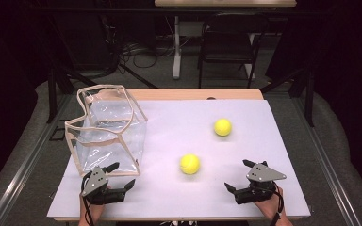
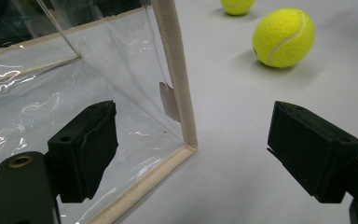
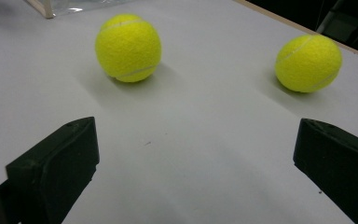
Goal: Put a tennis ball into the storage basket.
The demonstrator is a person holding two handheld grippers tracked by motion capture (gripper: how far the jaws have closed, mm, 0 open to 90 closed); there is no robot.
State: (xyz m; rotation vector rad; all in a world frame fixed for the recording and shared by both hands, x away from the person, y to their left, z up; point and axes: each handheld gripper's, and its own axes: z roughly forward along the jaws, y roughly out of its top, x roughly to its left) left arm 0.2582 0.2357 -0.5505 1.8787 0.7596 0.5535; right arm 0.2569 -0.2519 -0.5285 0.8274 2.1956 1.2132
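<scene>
Two yellow tennis balls: nearer ball [image 3: 128, 47] ahead of the right gripper's left jaw, farther ball [image 3: 308, 63] ahead of its right jaw. One clear bag [image 2: 74, 107] around the left gripper's left jaw.

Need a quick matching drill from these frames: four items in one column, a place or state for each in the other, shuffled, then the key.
Items
1. clear plastic bag with beige trim
2. nearer yellow tennis ball
3. farther yellow tennis ball
4. right gripper

Places or states
A. open, nothing between the jaws
B. table's left side, by the left gripper
C. toward the table's far right
D. mid-table

Pairs: 1-B, 2-D, 3-C, 4-A
</scene>
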